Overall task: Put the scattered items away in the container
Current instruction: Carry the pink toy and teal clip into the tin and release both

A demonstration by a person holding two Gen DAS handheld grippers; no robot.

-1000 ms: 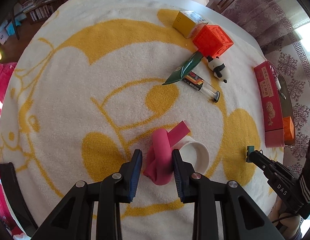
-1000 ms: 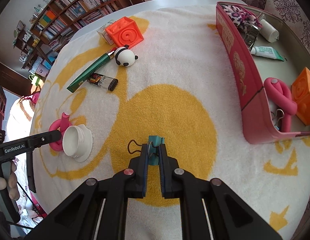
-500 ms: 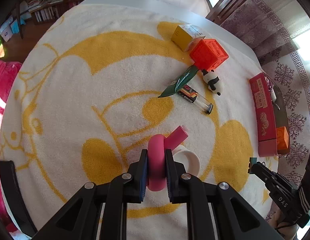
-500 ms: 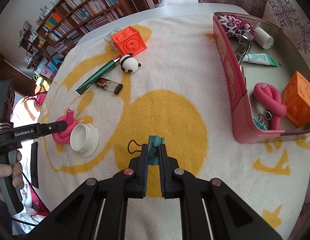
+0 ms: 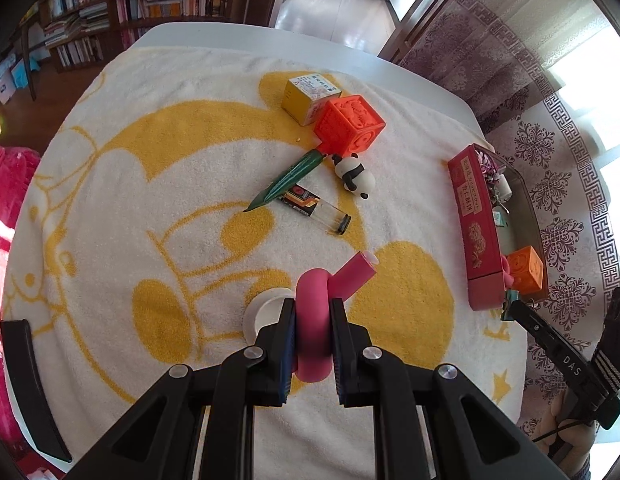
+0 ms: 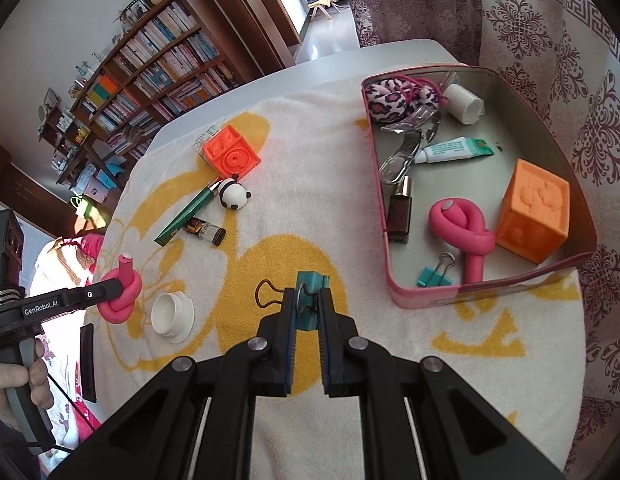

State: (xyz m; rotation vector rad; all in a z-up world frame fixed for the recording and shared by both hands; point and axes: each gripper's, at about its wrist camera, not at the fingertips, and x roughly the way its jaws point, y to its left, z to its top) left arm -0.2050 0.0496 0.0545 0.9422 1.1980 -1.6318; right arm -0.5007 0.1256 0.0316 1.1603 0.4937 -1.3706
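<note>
Two grippers, both loaded. L gripper (image 5: pixel 312 322) has its jaws clamped on the pink knotted foam tube (image 5: pixel 315 316), one stub end sticking out fwd-right past the fingertips; from the right wrist view the tube sits raised off the towel in the same grip (image 6: pixel 119 295). R gripper (image 6: pixel 306 308) has its jaws pinched on a teal binder clip (image 6: pixel 310 294), black wire handle poking out to the left.

Just beside the L fingers, a white jar lid (image 5: pixel 262 312) lies on the yellow-and-white towel (image 5: pixel 150 152). Farther out on the towel, mid-field: green tube (image 5: pixel 288 180) touching a small clear vial w/ dark label (image 5: pixel 316 212), panda figure (image 5: pixel 356 176) next to them, red-orange embossed cube (image 5: pixel 350 128) beyond, yellow carton (image 5: pixel 308 94) right behind it.

Container = red tin tray (image 6: pixel 430 298), to the right of the R gripper, near but apart. Inside it: orange cube (image 6: pixel 534 210), 2nd pink knotted tube (image 6: pixel 464 232), 2nd teal clip (image 6: pixel 434 276), dark nail-polish bottle (image 6: pixel 400 212), white-green tube (image 6: pixel 454 150), clear hair clip (image 6: pixel 406 148), white roll (image 6: pixel 464 106), leopard-print scrunchie (image 6: pixel 394 102).
</note>
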